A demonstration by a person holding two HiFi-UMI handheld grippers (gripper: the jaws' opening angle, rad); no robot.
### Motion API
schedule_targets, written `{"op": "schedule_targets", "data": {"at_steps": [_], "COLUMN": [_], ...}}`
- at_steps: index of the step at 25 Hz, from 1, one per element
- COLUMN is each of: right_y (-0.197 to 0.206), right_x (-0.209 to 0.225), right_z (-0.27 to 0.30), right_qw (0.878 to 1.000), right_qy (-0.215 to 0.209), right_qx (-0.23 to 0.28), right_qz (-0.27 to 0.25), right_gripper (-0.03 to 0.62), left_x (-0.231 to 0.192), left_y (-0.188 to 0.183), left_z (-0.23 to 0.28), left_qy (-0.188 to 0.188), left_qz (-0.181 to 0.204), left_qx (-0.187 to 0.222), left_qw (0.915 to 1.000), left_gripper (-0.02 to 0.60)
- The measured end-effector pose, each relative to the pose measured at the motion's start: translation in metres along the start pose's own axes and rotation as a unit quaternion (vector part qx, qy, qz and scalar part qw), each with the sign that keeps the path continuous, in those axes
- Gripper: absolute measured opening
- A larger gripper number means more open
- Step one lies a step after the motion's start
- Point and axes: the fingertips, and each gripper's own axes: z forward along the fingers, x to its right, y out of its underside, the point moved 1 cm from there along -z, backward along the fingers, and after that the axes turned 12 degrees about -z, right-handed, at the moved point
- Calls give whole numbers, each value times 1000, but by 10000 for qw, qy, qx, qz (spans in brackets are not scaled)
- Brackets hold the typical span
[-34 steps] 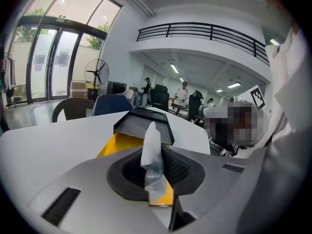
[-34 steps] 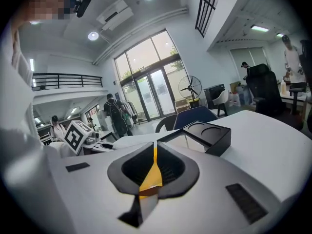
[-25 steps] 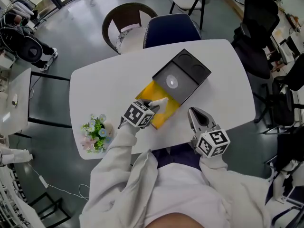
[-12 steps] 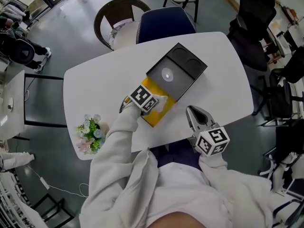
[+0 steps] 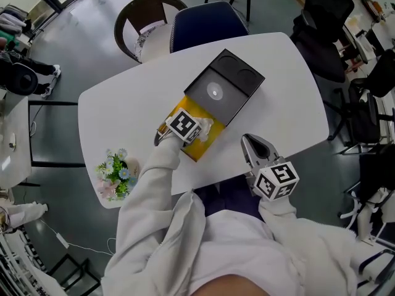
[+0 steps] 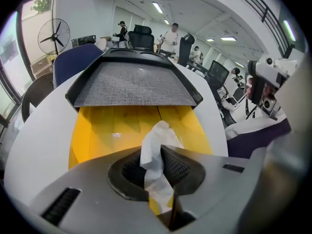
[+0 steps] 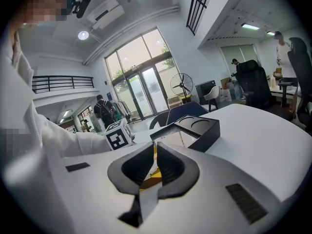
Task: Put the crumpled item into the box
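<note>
Forward from the box's near corner, the left gripper (image 5: 197, 129) now hangs over the yellow box (image 6: 109, 130), its jaws narrow and clamped on the crumpled tissue (image 6: 155, 140). The tissue's white top sticks up past the pads, while its lower end is lost in the throat between them.

Only the black-and-white square patterns on the left cube (image 5: 183, 124) and the right cube (image 5: 276, 180) count as print; no words can be read.

Just ahead of the left jaws a black sleeve (image 5: 223, 94) covers the far part of the yellow box, so that end cannot be seen. In the head view the gripper and sleeve (image 5: 154, 184) of the person hide the box's near left corner.

The right gripper (image 5: 254, 148) has kept to the table (image 5: 123, 116) edge, well to the right of the left one, jaws almost touching with nothing between. Behind and left of the left gripper stands a small bunch of flowers (image 5: 114, 171). Beyond the table are a blue chair (image 5: 203, 20) and a brown chair (image 5: 139, 20).
</note>
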Motion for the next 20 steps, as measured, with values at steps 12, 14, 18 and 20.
{"op": "schedule_targets", "data": {"at_steps": [12, 14, 18, 20], "right_y": [-3, -4, -5, -4], "right_x": [-4, -5, -8, -8], "right_z": [0, 1, 4, 4], "right_qw": [9999, 9998, 9997, 9996], "right_qy": [-142, -178, -253, -265], "right_qx": [-2, -4, 17, 16], "right_qz": [33, 29, 19, 17], "right_gripper": [43, 43, 43, 43], "left_x": [-11, -13, -19, -21], "left_y": [-4, -6, -9, -9], "left_z": [-6, -9, -15, -18], "left_qy": [-591, -805, -1227, -1370], "left_qz": [92, 169, 282, 217], "left_qx": [245, 334, 555, 706], "left_qw": [9979, 9961, 9905, 9878], "left_gripper": [154, 186, 263, 285]}}
